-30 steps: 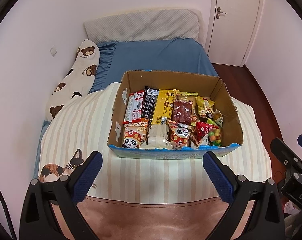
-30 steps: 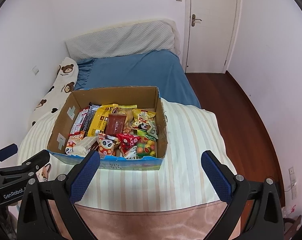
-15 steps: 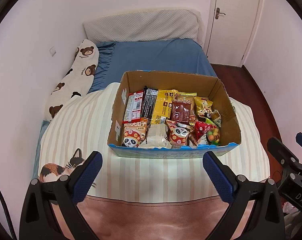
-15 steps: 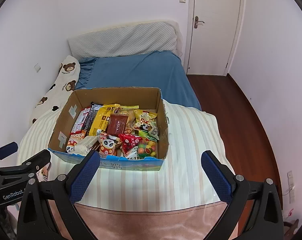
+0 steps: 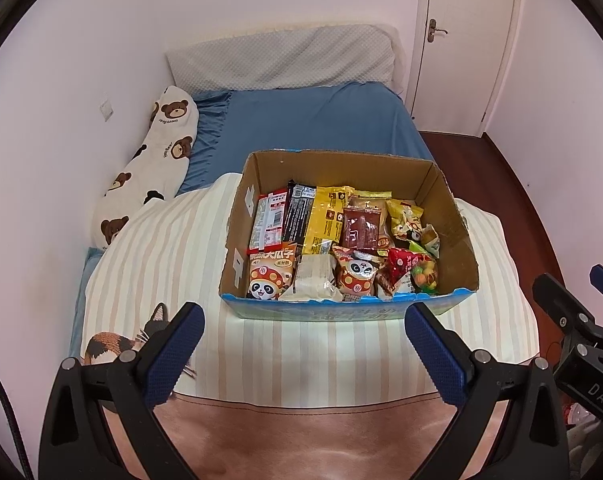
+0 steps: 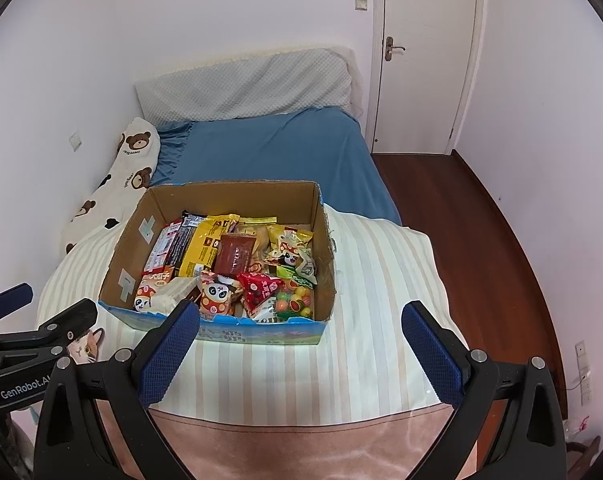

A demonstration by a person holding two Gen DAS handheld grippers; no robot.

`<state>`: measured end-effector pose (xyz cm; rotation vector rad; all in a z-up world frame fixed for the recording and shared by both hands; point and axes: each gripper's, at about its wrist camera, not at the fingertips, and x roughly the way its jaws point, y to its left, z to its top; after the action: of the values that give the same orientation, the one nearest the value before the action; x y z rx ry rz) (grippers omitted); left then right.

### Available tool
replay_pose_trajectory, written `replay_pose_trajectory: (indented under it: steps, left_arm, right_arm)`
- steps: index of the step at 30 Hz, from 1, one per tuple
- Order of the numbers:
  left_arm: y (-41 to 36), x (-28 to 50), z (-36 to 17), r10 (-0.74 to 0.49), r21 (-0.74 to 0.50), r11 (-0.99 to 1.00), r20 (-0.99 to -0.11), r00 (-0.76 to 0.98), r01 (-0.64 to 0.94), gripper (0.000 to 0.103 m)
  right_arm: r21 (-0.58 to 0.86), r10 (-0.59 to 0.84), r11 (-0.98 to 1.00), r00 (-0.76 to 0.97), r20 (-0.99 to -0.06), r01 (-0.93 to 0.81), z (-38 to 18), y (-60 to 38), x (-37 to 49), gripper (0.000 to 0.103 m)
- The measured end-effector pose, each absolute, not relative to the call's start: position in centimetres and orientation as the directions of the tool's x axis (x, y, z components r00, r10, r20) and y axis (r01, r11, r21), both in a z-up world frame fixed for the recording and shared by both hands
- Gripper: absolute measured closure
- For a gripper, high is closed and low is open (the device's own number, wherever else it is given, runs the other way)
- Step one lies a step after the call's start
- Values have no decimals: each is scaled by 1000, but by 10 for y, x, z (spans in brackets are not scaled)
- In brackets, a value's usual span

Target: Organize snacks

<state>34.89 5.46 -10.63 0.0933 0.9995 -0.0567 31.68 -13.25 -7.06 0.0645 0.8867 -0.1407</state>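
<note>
An open cardboard box stands on a striped blanket on the bed; it also shows in the right wrist view. It is full of snack packets: a yellow packet, a brown packet, panda packets and a red candy bag. My left gripper is open and empty, held back from the box's near edge. My right gripper is open and empty, to the right of the left one, also short of the box.
A striped blanket with a cat print covers the near bed. A bear-print pillow lies along the left wall. A grey pillow is at the head. Wooden floor and a door are to the right.
Both grippers have drawn back and risen slightly, so the box sits a little farther off in both views. Both stay open and empty.
</note>
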Motion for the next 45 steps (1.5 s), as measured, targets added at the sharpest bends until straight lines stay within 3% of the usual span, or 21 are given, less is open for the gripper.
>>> replay_pose_trajectory:
  steps: [45]
  left_arm:
    - [50, 340, -101, -24, 43, 993, -841, 541, 112, 0]
  right_arm:
    - [-12, -113, 986, 623, -774, 164, -69, -134, 307, 0]
